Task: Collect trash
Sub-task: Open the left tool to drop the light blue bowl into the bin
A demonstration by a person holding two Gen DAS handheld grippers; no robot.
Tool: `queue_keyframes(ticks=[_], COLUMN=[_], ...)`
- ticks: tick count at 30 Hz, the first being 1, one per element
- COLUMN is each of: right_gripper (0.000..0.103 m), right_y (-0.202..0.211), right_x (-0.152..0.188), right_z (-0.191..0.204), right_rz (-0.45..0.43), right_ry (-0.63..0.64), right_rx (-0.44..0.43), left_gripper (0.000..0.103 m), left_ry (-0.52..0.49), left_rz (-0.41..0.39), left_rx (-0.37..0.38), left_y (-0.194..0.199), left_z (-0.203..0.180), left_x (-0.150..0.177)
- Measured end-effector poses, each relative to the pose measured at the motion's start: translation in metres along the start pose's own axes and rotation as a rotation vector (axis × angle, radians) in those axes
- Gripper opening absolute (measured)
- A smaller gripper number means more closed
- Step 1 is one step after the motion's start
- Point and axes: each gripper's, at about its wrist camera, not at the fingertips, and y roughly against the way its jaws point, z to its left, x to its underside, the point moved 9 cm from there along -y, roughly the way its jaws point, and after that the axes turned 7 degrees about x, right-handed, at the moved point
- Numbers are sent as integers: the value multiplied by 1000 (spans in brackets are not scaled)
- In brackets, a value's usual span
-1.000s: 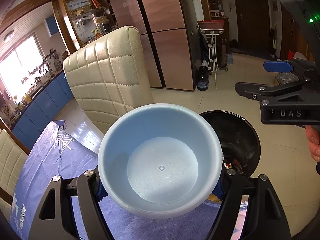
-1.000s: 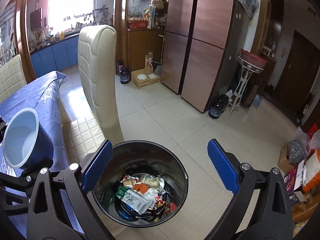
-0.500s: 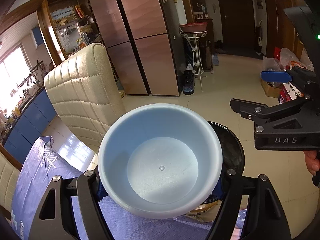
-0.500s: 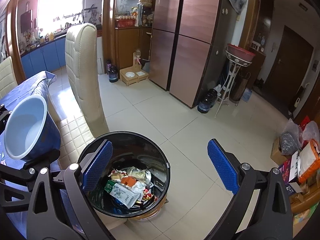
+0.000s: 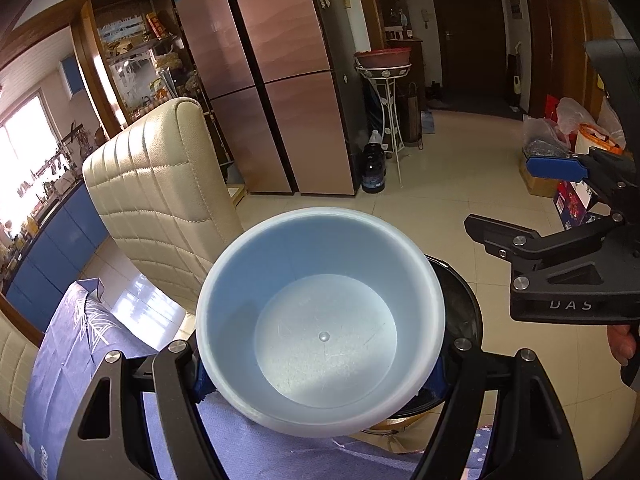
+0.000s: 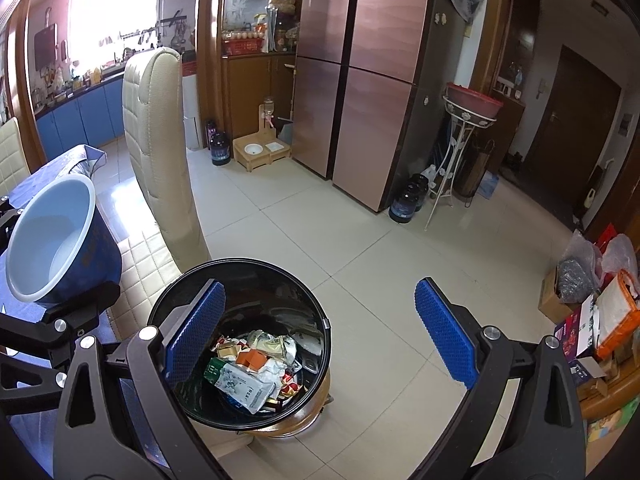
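Left gripper (image 5: 320,376) grasps empty bowl (image 5: 320,320); right gripper (image 6: 320,336) released, apparently above trash bin (image 6: 240,344) at 7 o'clock.

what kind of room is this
Most likely a home kitchen and dining area: a tall copper-coloured fridge, blue kitchen cabinets under a sunlit window, and a cream quilted dining chair beside a table with a blue cloth.

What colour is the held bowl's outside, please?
Dark blue outside, pale blue inside; right wrist view shows it best.
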Motion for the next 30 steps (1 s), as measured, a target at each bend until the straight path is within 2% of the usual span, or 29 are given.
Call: queue_keyframes(ticks=[19,20,22,30], right_gripper=[95,95,95,95], right_y=[1,1,1,3], right_x=[-2,-2,-1,-1], right_z=[-10,-11,-12,-13], right_rz=[-4,-4,-3,-4], right_ry=[-15,-18,-22,-18], right_rx=[5,5,6,6], left_gripper=[76,78,92,93], left_ry=[5,11,28,62], left_rz=[-13,-15,-28,-6], left_rx=[14,19,19,21], left_y=[1,1,3,1], left_z=[-3,-3,0,3], left_x=[-9,-9,-12,-9])
